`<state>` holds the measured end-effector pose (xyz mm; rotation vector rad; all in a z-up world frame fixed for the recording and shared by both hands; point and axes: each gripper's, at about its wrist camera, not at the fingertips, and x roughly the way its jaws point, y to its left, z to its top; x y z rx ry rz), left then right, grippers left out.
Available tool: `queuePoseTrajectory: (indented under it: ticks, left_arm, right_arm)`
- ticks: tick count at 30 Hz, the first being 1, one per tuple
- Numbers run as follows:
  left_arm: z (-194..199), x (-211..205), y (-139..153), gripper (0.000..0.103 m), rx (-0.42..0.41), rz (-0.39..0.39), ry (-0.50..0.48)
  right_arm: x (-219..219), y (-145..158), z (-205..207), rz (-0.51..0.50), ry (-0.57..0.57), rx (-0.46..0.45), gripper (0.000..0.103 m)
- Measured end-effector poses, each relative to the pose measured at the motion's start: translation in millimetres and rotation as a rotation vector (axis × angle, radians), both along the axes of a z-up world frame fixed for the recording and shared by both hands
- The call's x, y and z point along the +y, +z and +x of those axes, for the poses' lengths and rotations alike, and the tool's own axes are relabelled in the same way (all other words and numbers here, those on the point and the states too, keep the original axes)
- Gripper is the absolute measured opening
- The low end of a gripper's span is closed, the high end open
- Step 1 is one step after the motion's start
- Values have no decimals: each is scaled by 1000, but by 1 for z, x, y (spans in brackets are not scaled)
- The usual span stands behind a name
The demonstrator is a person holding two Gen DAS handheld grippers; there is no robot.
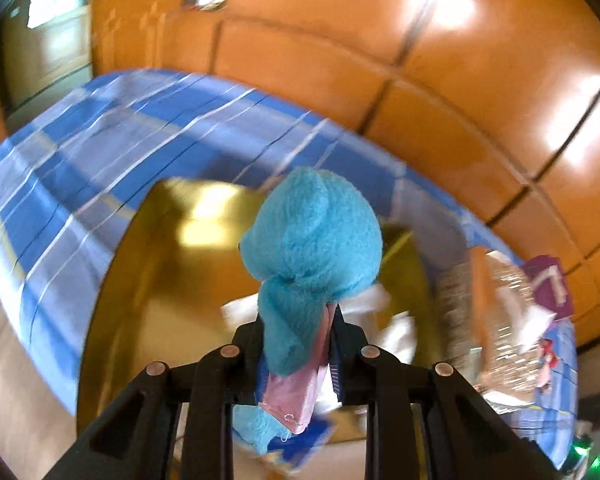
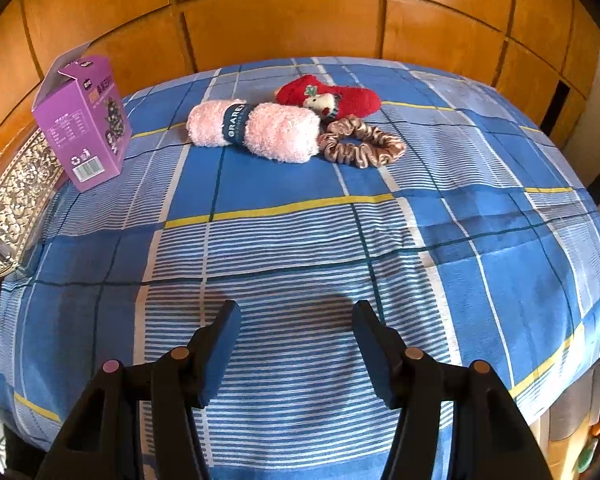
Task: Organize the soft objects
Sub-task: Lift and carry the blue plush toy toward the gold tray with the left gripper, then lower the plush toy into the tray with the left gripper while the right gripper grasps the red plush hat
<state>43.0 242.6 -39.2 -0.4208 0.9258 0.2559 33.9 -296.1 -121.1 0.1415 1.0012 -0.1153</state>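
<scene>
Legible text: the dark blue band [image 2: 236, 123] around the pink fluffy roll [image 2: 256, 130] reads "ORARE", remainder cut off. The purple carton [image 2: 85, 122] carries a barcode [image 2: 89, 169], recycling symbols and printed tables, all too small to read. No other legible markings.

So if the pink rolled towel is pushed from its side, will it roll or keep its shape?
The pink rolled towel is cylinder-shaped, so it would probably roll. Its fluffy pile suggests it is light and squashes easily. The dark band around it likely keeps it rolled.
</scene>
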Motion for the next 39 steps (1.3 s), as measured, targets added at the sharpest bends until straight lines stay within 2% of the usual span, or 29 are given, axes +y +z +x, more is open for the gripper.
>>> queuePoseTrajectory:
  ticks: [4, 11, 14, 17, 20, 23, 27, 29, 30, 32, 37, 39]
  left_arm:
    - [-11, 11, -19, 25, 39, 21, 39]
    - [-13, 11, -43, 31, 100, 69, 45]
    - [-13, 8, -43, 38, 103, 97, 40]
    - [-15, 5, -45, 45, 113, 115, 35]
    - [-17, 4, -46, 51, 118, 131, 28]
    - [-19, 0, -45, 55, 123, 155, 17]
    - [-21, -8, -40, 57, 122, 202, -11]
    - [-22, -12, -37, 59, 119, 212, -19]
    - [-22, -13, -36, 60, 115, 214, -21]
    - [-23, -16, -33, 61, 104, 221, -26]
    - [-26, -25, -20, 61, 64, 234, -41]
    - [-28, -27, -14, 63, 41, 244, -48]
  right_arm:
    - [-9, 13, 14, 56, 60, -1, 53]
    - [-28, 52, 69, -6, 116, -83, 53]
    - [-29, 61, 104, -91, 155, -94, 53]
    - [-30, 61, 143, -185, 214, -50, 53]
    - [-34, 47, 178, -267, 270, 42, 53]
    - [-40, 27, 204, -313, 296, 126, 53]
    - [-44, 8, 219, -308, 308, 172, 53]
    - [-49, 8, 224, -268, 296, 163, 46]
    - [-52, 8, 225, -215, 294, 169, 35]
    - [-52, 7, 223, -198, 285, 165, 32]
    - [-57, 15, 214, -157, 212, 139, 15]
    - [-59, 26, 210, -141, 185, 110, 14]
